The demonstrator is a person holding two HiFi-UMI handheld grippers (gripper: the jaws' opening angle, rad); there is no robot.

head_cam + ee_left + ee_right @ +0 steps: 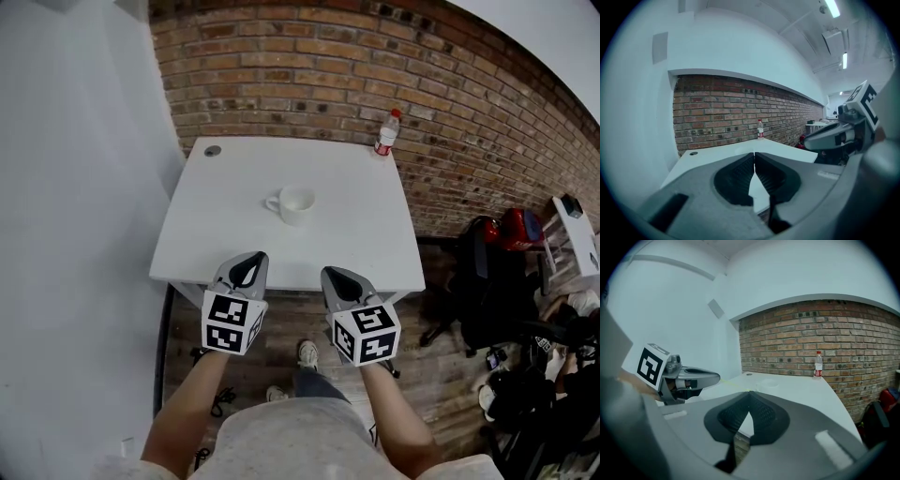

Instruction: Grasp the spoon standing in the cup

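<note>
A white cup (294, 204) with its handle to the left stands near the middle of the white table (356, 244). I see no spoon in it in any view. Both grippers hover side by side over the table's near edge, well short of the cup. My left gripper (254, 260) is shut, its pads touching at the tips (754, 153) with nothing between them. My right gripper (335, 275) is shut and empty too (749, 393). In the right gripper view the cup (769, 382) shows faintly ahead, and the left gripper (682, 376) is at the left.
A clear plastic bottle (386, 132) with a red cap stands at the table's far right corner, by the brick wall (450, 112). A cable hole (213, 150) is at the far left corner. A white wall (75, 187) borders the left. Dark bags (497, 272) crowd the floor to the right.
</note>
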